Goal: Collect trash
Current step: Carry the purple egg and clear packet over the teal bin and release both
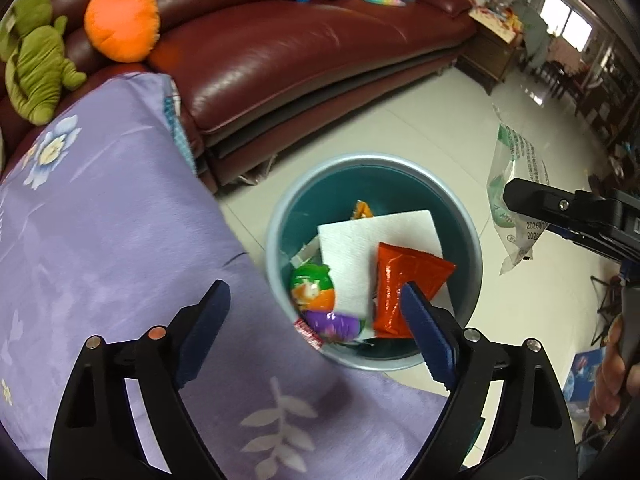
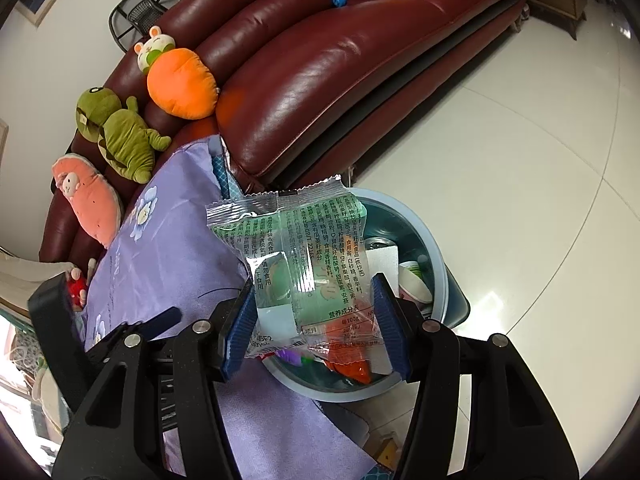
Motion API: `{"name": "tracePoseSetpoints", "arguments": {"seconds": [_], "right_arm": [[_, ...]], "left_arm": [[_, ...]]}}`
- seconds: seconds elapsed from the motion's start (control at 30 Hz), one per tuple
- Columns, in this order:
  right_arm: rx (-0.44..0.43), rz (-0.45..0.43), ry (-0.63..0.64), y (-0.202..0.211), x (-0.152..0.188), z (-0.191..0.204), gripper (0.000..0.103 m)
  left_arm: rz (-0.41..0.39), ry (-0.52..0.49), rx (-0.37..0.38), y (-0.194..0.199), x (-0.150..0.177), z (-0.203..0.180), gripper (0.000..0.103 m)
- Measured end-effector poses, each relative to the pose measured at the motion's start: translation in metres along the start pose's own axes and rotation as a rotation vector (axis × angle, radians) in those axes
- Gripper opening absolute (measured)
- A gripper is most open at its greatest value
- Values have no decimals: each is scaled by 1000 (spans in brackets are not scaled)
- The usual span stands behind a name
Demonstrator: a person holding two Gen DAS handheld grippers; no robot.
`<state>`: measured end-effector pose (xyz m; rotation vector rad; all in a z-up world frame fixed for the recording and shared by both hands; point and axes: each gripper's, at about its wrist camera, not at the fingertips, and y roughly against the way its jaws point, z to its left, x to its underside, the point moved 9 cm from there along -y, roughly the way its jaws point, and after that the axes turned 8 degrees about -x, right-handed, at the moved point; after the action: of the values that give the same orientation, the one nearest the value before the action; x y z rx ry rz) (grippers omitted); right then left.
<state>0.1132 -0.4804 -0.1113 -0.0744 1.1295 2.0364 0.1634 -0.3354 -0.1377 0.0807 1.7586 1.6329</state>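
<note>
Your right gripper (image 2: 314, 322) is squeezing a clear wrapper (image 2: 304, 256) with green print. The wrapper sits right between the two blue fingers (image 2: 240, 330), and both pads press on its sides. Most of it sticks up past the fingertips. It hangs over the round blue bin (image 2: 438, 248), near the rim closest to you.

Your left gripper (image 1: 314, 332) is wide apart and holds nothing. Its fingers (image 1: 424, 330) are above the bin (image 1: 276, 216), beside the purple flowered cloth (image 1: 112, 240). Inside the bin lie an orange packet (image 1: 404, 280), a white sheet (image 1: 360, 240) and a green and purple wrapper (image 1: 316, 300).
</note>
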Motion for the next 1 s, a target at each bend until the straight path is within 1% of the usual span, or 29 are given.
{"name": "tracePoseSetpoints", "arguments": {"seconds": [0.2,0.4,0.63,0.83,0.87,0.9,0.93,1.0], "right_arm": [[5,9,22,-2,0,7,54],[22,22,49,-6,1,14,54],[67,39,85,-15,1,20,55],[89,62,98,-29,0,23,55],[92,64,95,-31,0,23,58],[97,62,90,-32,0,23,66],[101,58,85,-32,0,22,69],[106,57,79,-32,1,22,71]], "left_arm": [[2,68,6,12,8,22,91],[6,107,13,15,14,34,92],[17,126,27,13,20,42,92],[22,125,14,9,22,49,92],[24,128,15,8,23,51,92],[27,132,17,7,24,52,92],[27,135,16,6,24,54,92],[25,141,13,6,25,57,92]]}}
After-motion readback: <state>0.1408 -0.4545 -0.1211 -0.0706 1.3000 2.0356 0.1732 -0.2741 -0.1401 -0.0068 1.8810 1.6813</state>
